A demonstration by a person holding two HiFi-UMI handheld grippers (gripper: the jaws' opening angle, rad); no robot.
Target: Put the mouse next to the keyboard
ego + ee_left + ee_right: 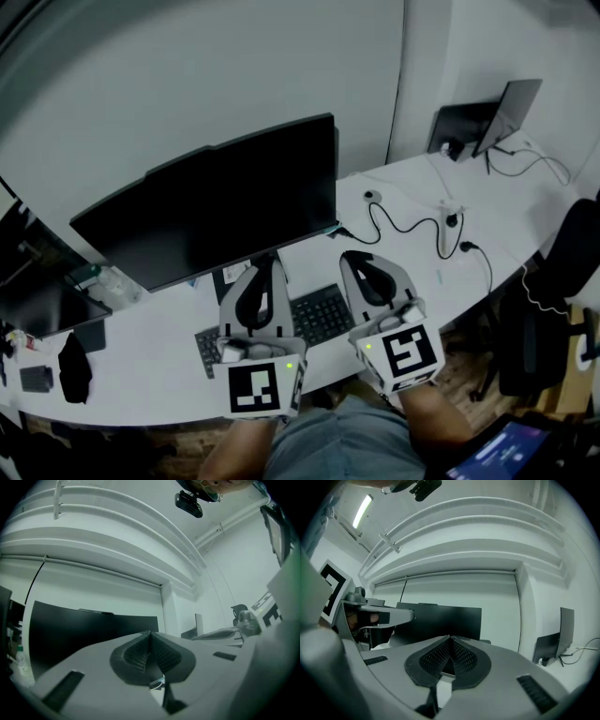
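The black keyboard [317, 317] lies on the white desk [141, 347] in front of the monitor, partly hidden under both grippers. I cannot pick out a mouse in any view. My left gripper [266, 266] is held over the keyboard's left half, pointing up towards the monitor, with its jaws shut and nothing between them [150, 633]. My right gripper [352, 255] hangs over the keyboard's right end, also shut and empty [450, 638]. Both gripper views look up at the wall and ceiling.
A large dark monitor [216, 206] stands behind the keyboard. Black cables [412, 225] snake across the desk's right part towards a second screen [487, 117]. A black lump [75, 367] and a small dark item [36, 378] lie far left. An office chair [562, 281] stands right.
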